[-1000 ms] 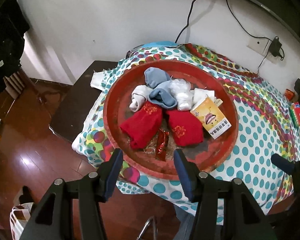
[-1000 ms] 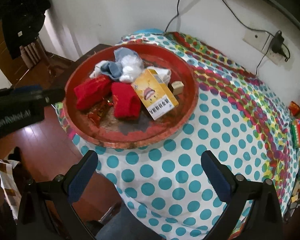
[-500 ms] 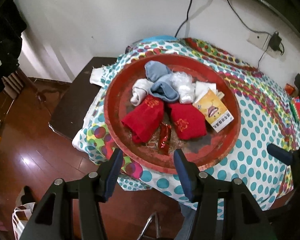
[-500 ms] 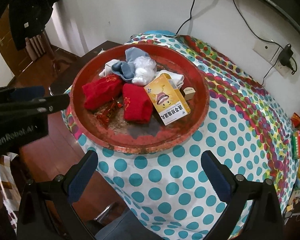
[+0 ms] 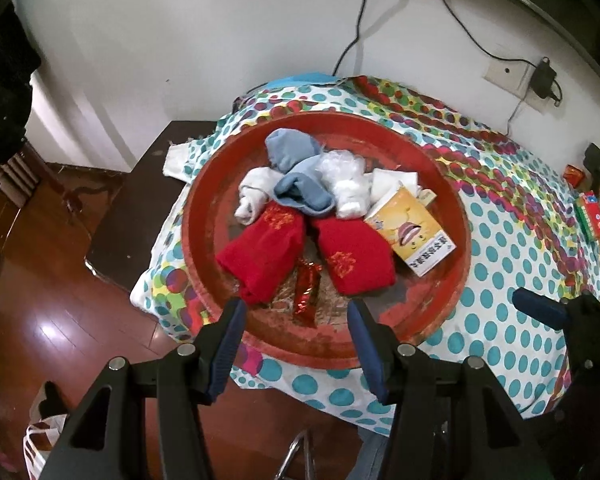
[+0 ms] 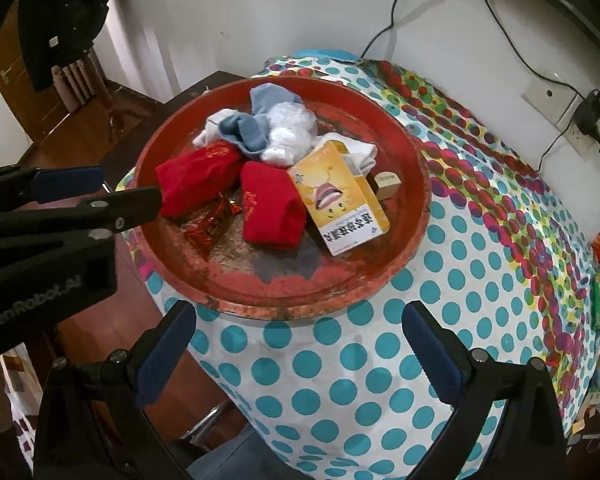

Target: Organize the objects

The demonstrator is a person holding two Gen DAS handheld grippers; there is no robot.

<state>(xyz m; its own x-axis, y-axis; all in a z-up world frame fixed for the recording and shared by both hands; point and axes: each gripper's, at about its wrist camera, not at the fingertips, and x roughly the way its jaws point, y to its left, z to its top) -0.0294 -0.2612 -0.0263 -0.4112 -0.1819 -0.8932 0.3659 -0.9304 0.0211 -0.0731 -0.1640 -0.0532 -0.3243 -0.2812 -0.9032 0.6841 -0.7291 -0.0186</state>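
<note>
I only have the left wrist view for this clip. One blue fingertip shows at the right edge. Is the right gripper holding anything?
Observer: No. The right wrist view shows the right gripper open and empty, above the dotted cloth at the near rim of the red tray.
Operator: What is tucked behind the yellow box?
Observer: A small beige block sits on the tray floor against the box's far side.
Operator: How does my left gripper sit relative to the tray?
Observer: Seen from the side, the left gripper is open, with its tips at the tray's left rim beside a red sock. I cannot tell whether they touch.
</note>
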